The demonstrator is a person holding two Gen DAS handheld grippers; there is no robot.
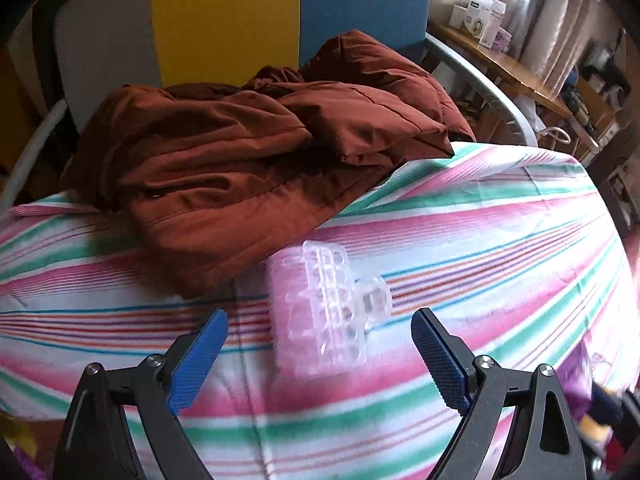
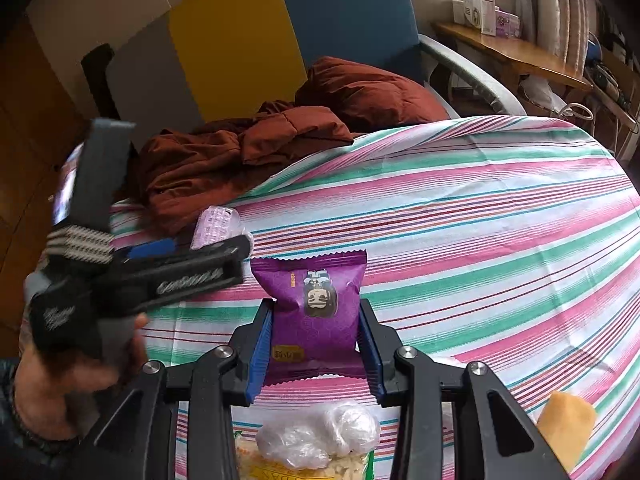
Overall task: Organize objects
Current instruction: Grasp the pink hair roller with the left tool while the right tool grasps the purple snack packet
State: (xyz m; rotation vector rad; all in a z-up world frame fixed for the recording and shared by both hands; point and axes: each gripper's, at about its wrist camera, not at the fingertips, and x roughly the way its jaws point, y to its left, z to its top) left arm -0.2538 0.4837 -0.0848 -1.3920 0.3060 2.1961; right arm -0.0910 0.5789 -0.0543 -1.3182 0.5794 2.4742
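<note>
left gripper [image 1: 320, 354] is spread wide open, hovering just short of a clear plastic hair clip [image 1: 328, 304] that lies on the striped cloth of the bench [image 1: 500, 240], right by the edge of a rust-brown jacket [image 1: 248, 152] bunched at the far left side. right gripper [image 2: 316, 336] is clamped on a purple snack packet [image 2: 316, 304] near the bench's near edge. a knotted plastic bag [image 2: 320, 432] shows just below it.

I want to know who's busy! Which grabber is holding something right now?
The right gripper: its blue fingers squeeze the purple snack packet. The left gripper is wide open, nothing between its fingers, with the clear hair clip just ahead.
</note>
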